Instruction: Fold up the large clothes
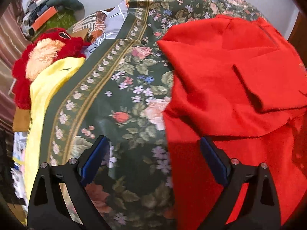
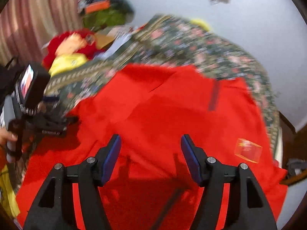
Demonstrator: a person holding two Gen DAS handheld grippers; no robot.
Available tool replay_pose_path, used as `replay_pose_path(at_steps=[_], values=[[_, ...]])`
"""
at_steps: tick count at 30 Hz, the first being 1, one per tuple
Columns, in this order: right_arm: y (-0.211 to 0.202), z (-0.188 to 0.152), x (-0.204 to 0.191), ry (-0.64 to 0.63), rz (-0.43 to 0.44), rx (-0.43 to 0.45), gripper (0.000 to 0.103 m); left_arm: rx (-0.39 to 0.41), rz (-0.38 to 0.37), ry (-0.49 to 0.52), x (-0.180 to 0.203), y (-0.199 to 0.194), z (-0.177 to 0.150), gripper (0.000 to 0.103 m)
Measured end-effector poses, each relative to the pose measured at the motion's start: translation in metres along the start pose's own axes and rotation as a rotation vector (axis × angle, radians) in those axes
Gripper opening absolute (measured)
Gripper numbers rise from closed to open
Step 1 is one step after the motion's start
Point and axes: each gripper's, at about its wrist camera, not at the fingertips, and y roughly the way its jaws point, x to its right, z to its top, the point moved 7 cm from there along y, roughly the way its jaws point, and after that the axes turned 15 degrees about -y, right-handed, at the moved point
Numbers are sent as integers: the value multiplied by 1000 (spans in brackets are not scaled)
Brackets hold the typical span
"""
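Observation:
A large red garment (image 1: 230, 76) lies rumpled on a green floral bedspread (image 1: 119, 95), with a flap folded over its middle. My left gripper (image 1: 153, 141) hangs open above the garment's left edge, one finger over the bedspread and one over the red cloth, nothing between them. In the right wrist view the red garment (image 2: 163, 115) fills the centre and shows a yellow printed patch (image 2: 247, 150) at the right. My right gripper (image 2: 150, 138) stands open just above the cloth, its blue pads clear of it. The left tool's camera housing (image 2: 28, 88) shows at the left, held by a hand (image 2: 5, 136).
A yellow garment (image 1: 48, 88) lies along the bed's left side beside a red plush toy (image 1: 48, 48). Boxes and clutter (image 1: 48, 15) are piled at the far left near a striped curtain (image 2: 28, 19). A white wall (image 2: 249, 19) lies beyond the bed.

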Motion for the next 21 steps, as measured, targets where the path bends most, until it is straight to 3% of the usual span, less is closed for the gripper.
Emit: replay_pose_path(at_steps=[7, 11, 12, 14, 16, 21], values=[[71, 1, -40, -159, -13, -171, 61, 25, -8, 60, 4, 13, -4, 103], [87, 1, -38, -167, -65, -202, 59, 42, -18, 53, 6, 18, 0, 103], [92, 2, -36, -161, -83, -207, 54, 38, -22, 43, 5, 20, 2, 103], [95, 4, -32, -151, -103, -211, 28, 35, -24, 38, 6, 22, 5, 103], [90, 8, -29, -112, -87, -182, 10, 35, -18, 41, 7, 23, 6, 103], [55, 16, -6, 67, -31, -66, 9, 38, -13, 14, 5, 24, 9, 103]])
